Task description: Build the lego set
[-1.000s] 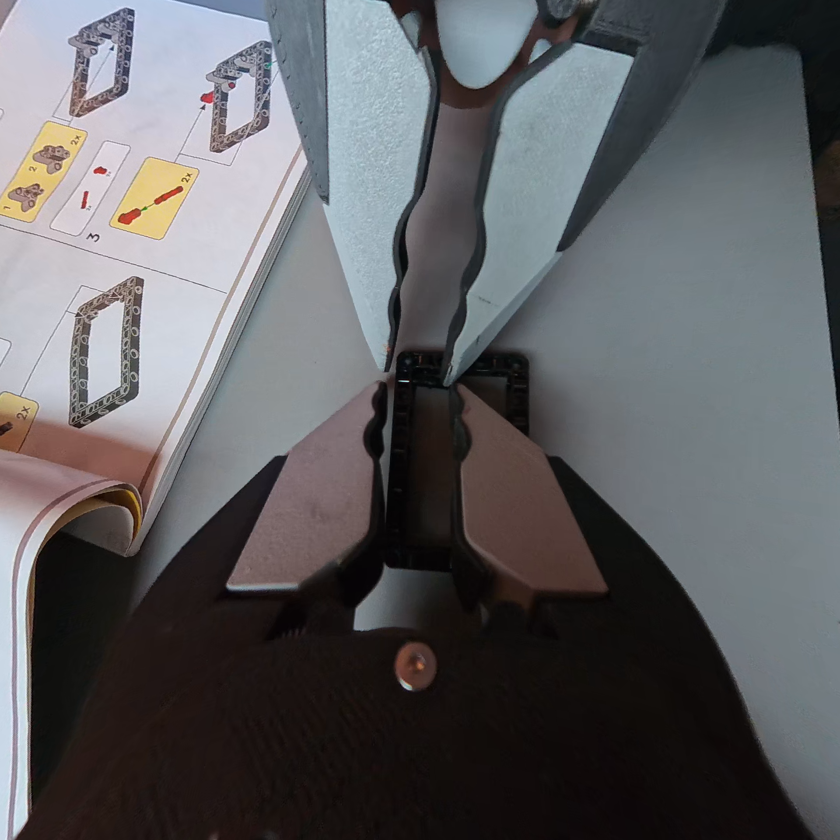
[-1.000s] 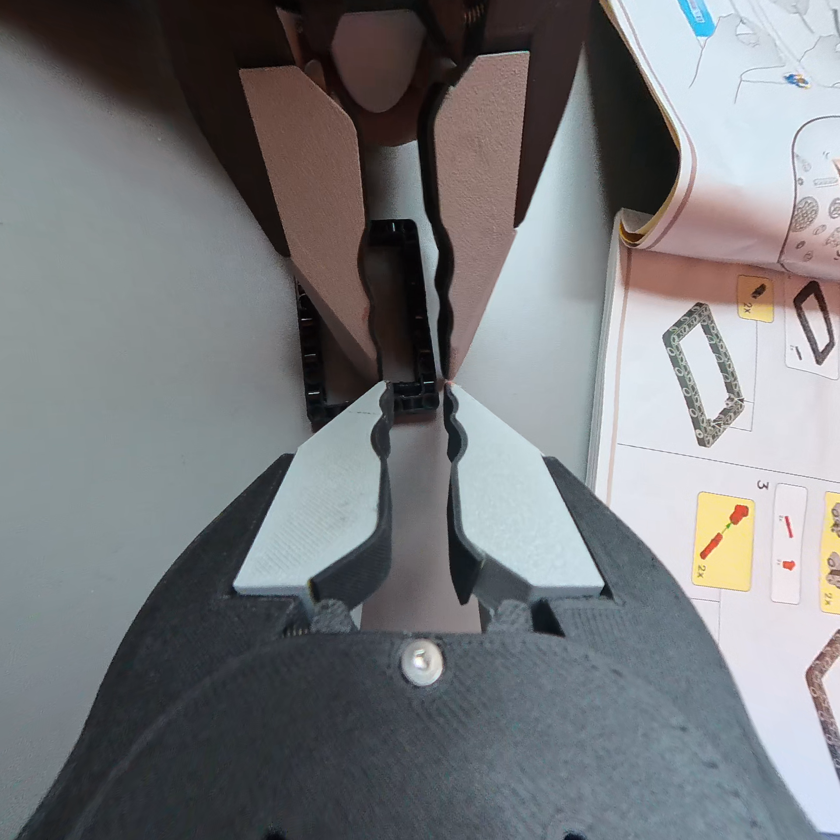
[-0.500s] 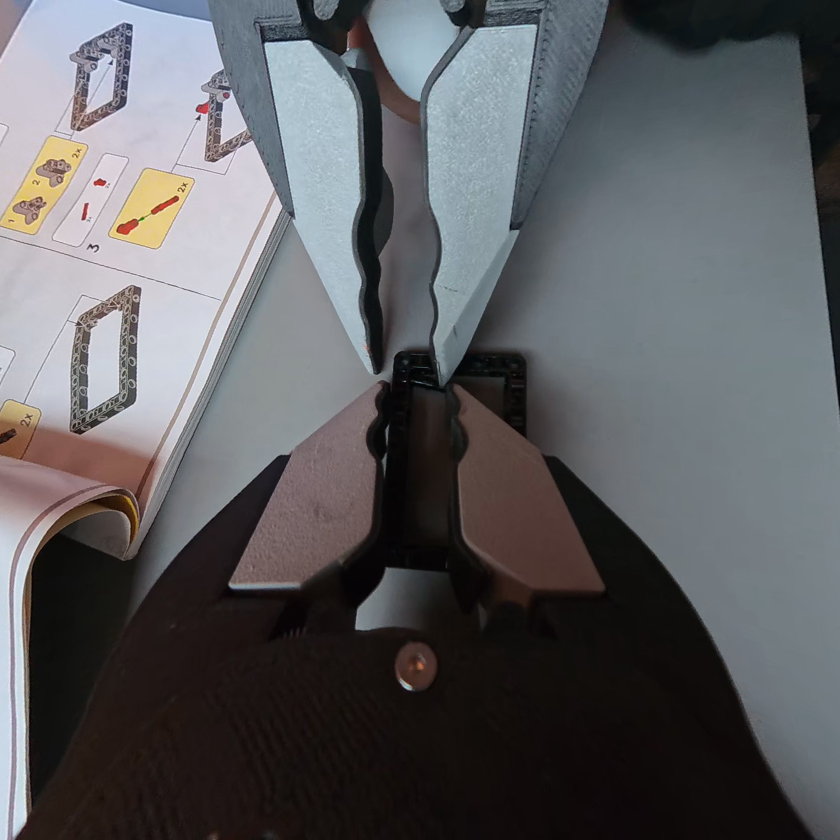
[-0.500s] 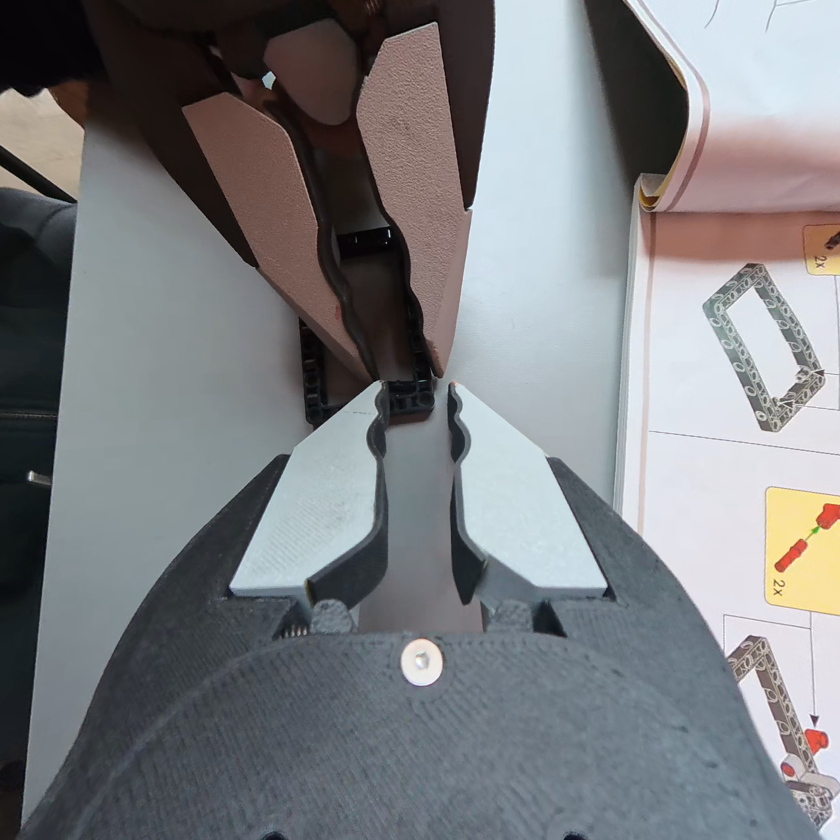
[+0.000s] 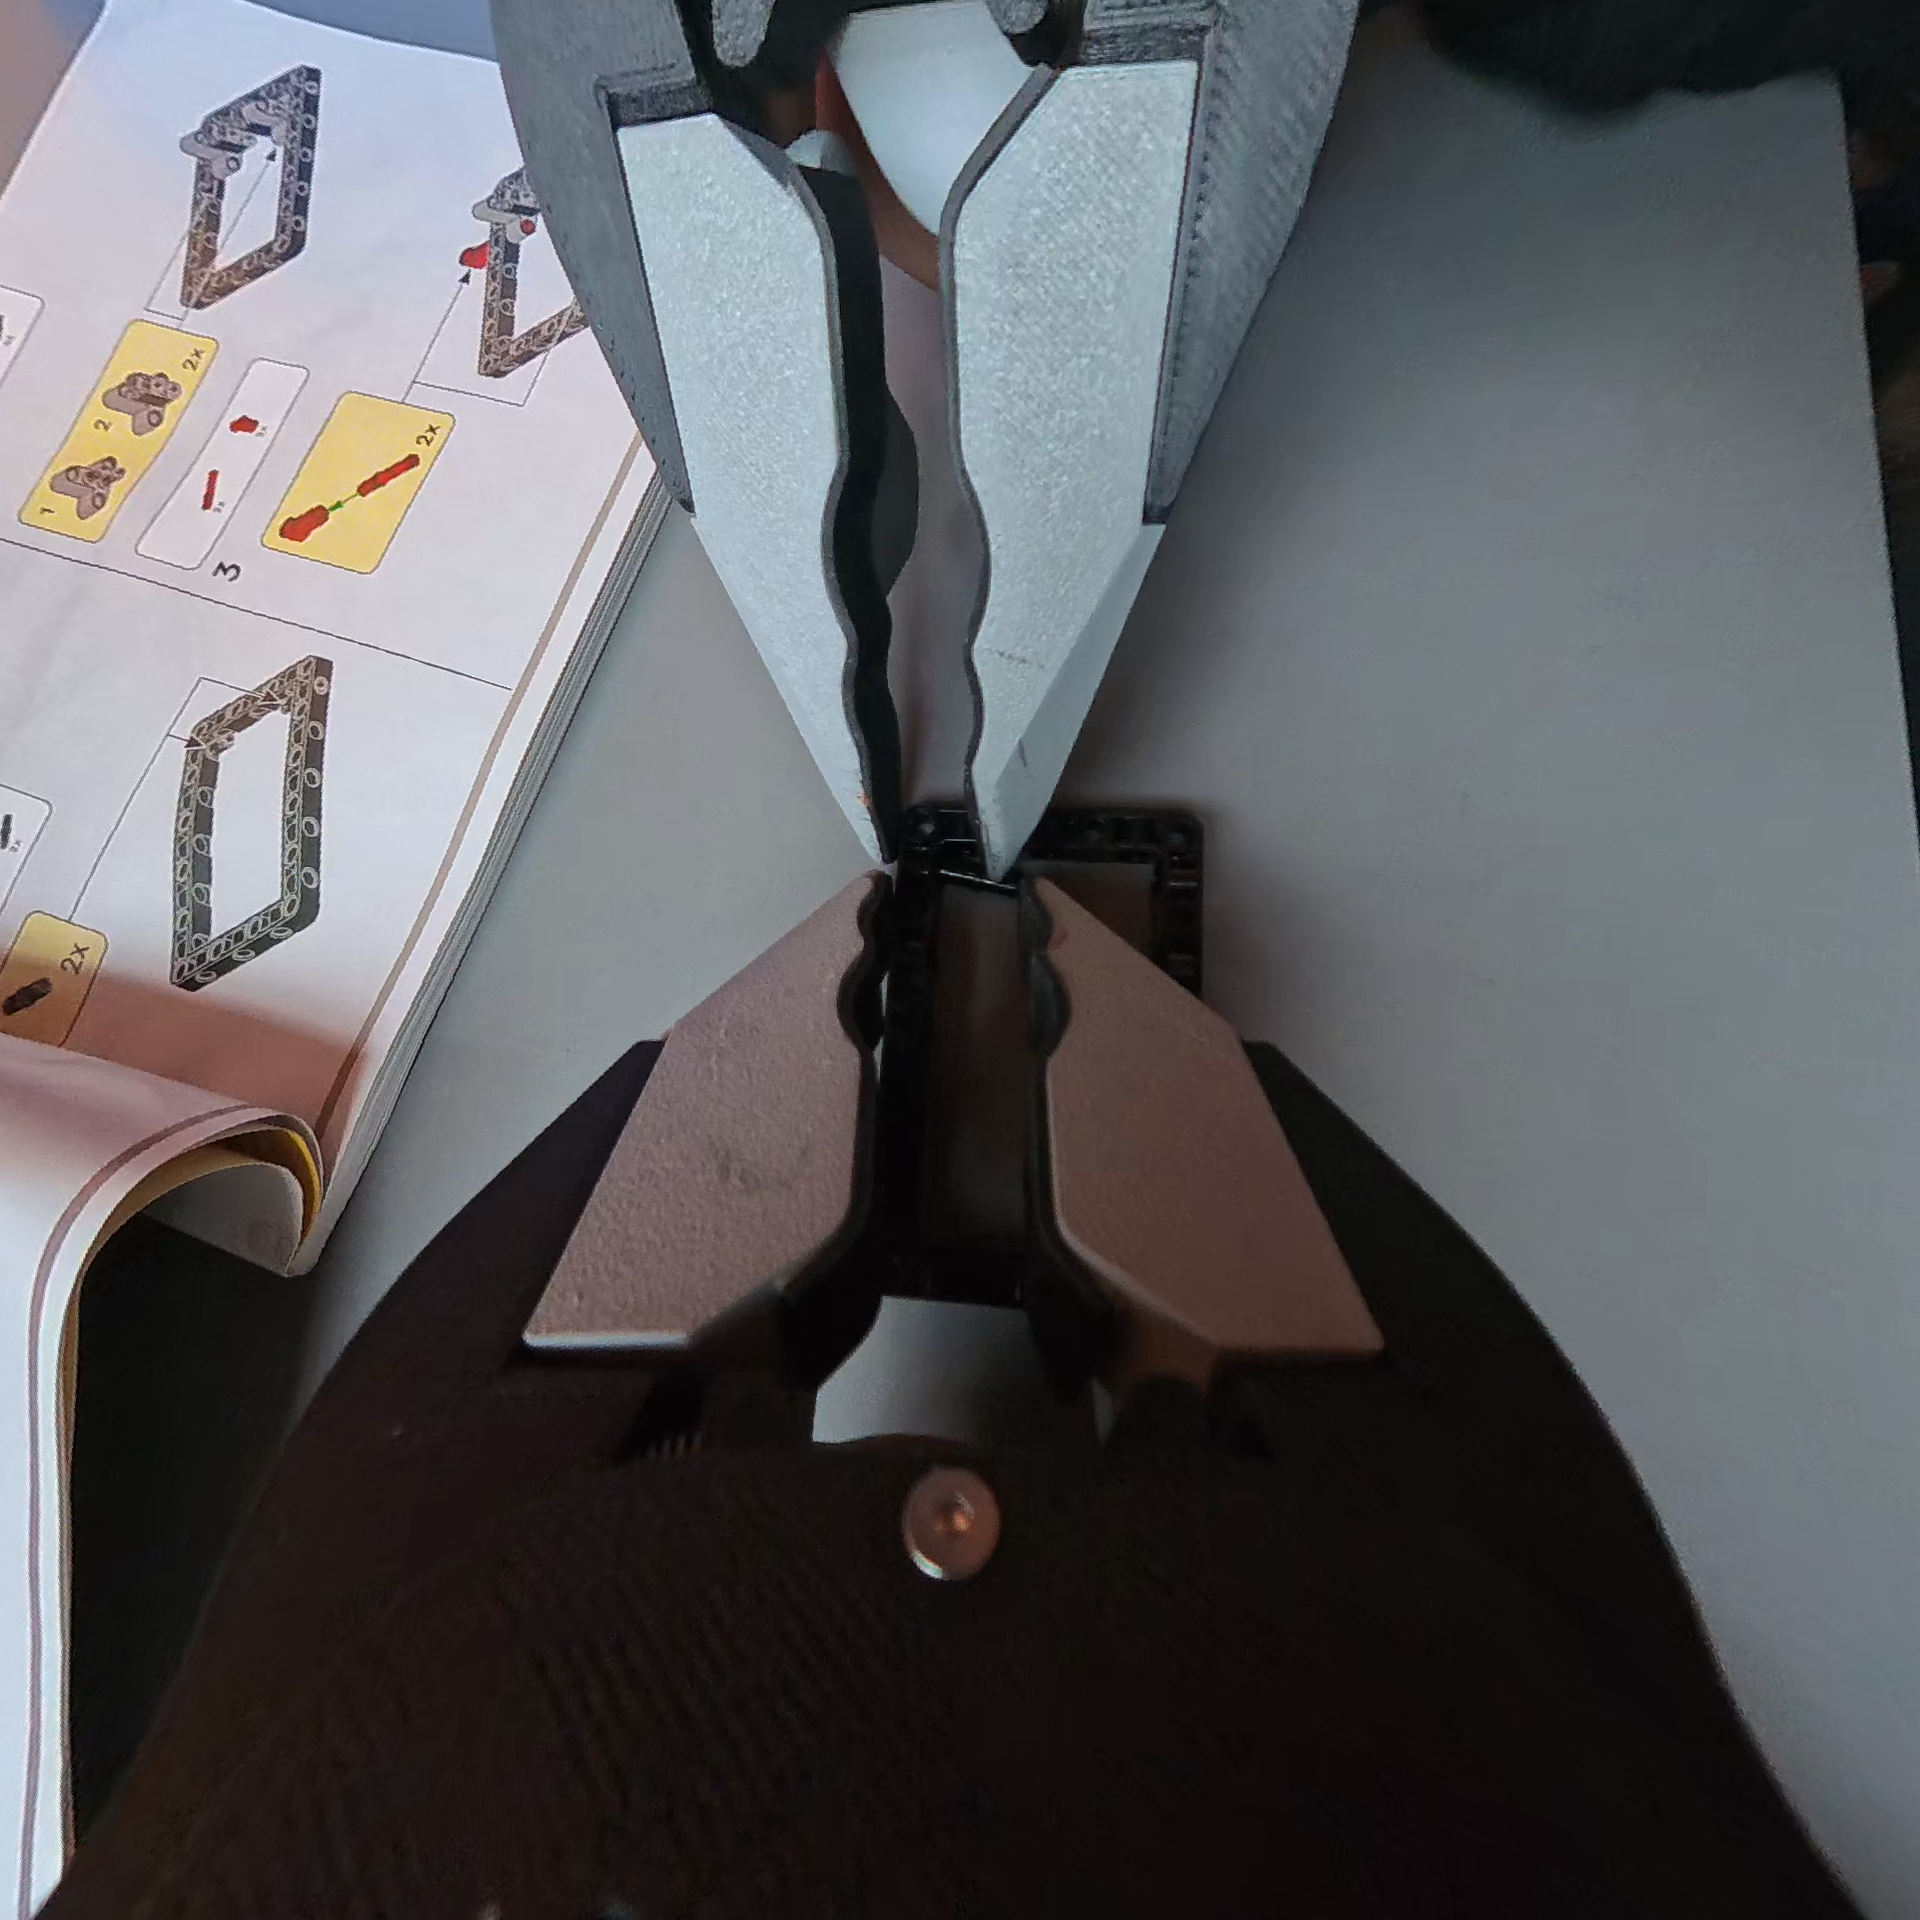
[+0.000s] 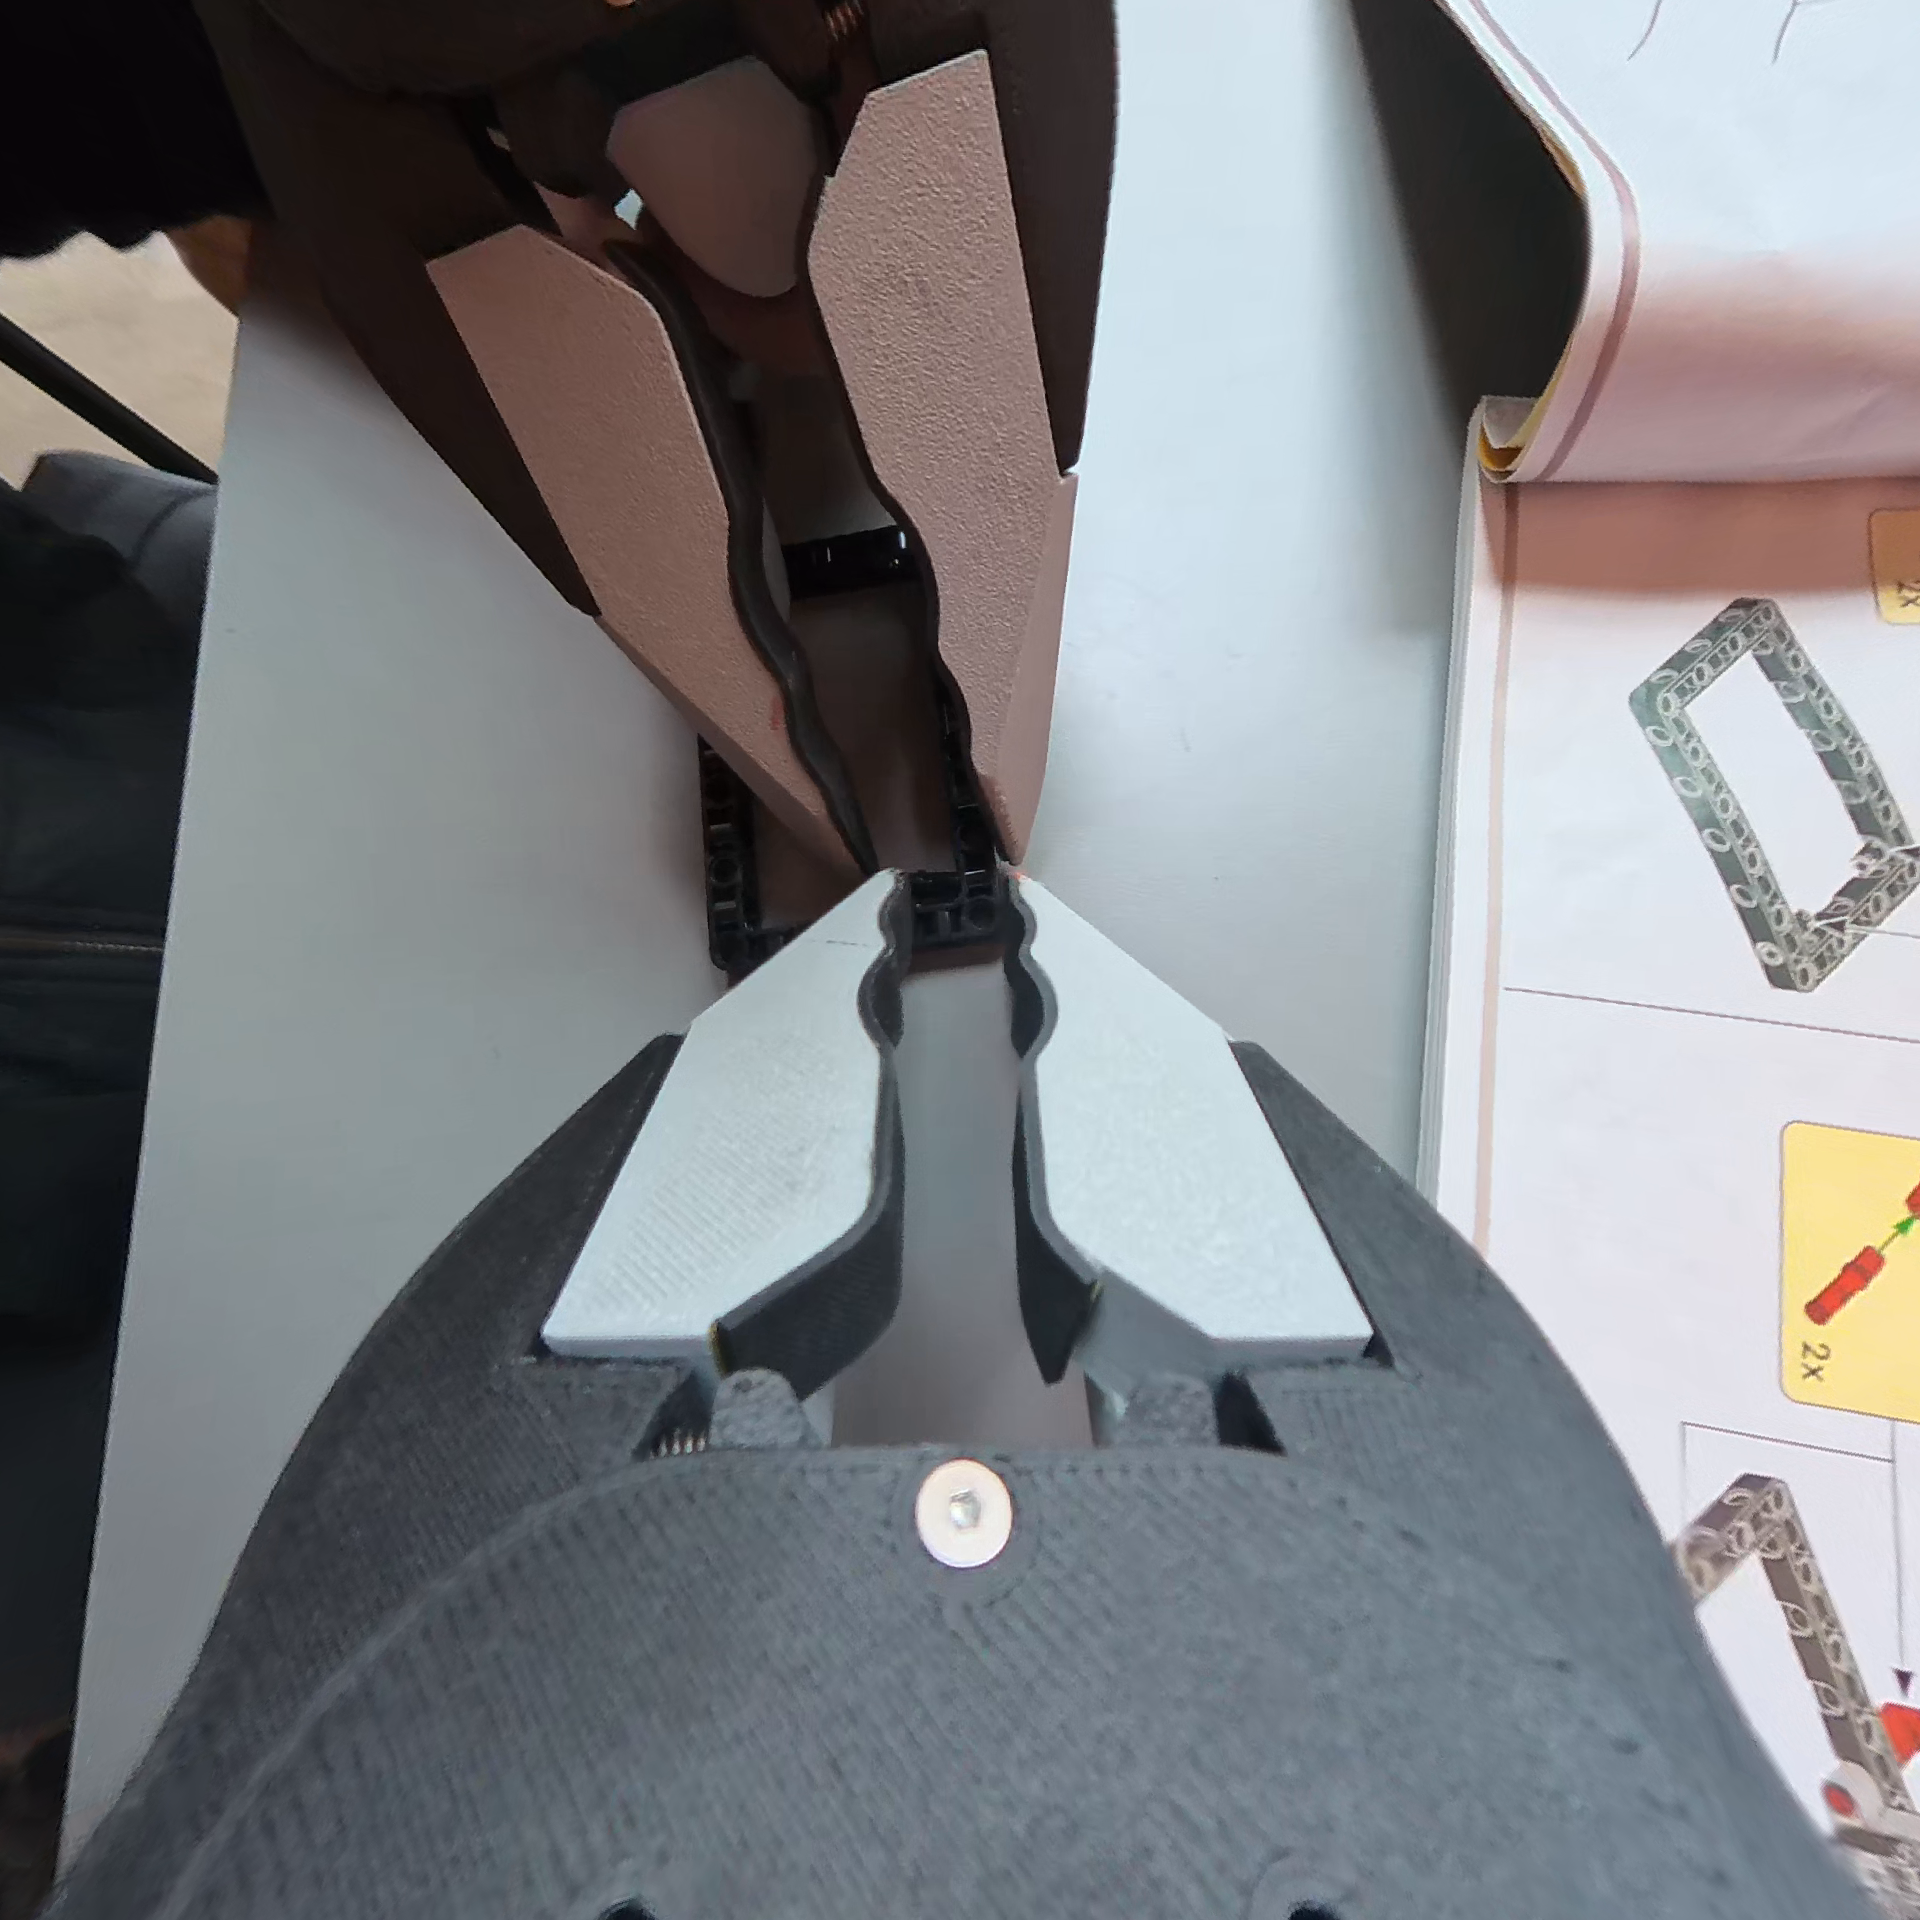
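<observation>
The black frame [image 5: 940, 1049], a long open rectangle of holed plastic beams, is held upright on edge between the left tongs [image 5: 956, 904], whose brown fingers close narrowly on its two long sides. A second black frame [image 5: 1174, 883] lies flat on the white bench [image 5: 1507, 727], just beside and partly hidden under the left tongs. The right tongs [image 6: 951, 914], grey, pinch the near short end of the held frame [image 6: 951, 914], also narrow. An open instruction booklet [image 5: 260, 623] lies beside them on the bench. The frame looks light, stiff and smooth, likely to slip or twist if squeezed at a corner; gripping flat across opposite beams seems the safest hold.
</observation>
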A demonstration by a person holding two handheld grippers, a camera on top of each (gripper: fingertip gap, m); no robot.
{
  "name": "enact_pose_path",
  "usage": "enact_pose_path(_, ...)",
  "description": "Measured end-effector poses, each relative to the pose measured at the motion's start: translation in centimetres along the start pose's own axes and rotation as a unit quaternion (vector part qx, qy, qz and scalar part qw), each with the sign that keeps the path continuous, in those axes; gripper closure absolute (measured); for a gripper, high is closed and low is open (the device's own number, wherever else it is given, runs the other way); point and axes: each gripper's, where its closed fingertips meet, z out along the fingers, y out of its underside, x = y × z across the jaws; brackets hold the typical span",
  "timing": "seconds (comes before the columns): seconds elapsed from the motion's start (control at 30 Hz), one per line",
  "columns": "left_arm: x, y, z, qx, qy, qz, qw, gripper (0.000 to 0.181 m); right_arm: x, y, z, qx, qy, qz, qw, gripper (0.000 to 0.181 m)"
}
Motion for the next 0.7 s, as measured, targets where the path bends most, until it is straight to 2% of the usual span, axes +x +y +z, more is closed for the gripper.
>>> enact_pose_path(0.7,-0.10,0.16,-0.10,0.000,-0.015,0.000,1.000,0.159,-0.09,-0.22,0.11,0.021,0.036,-0.040,0.998,0.170)
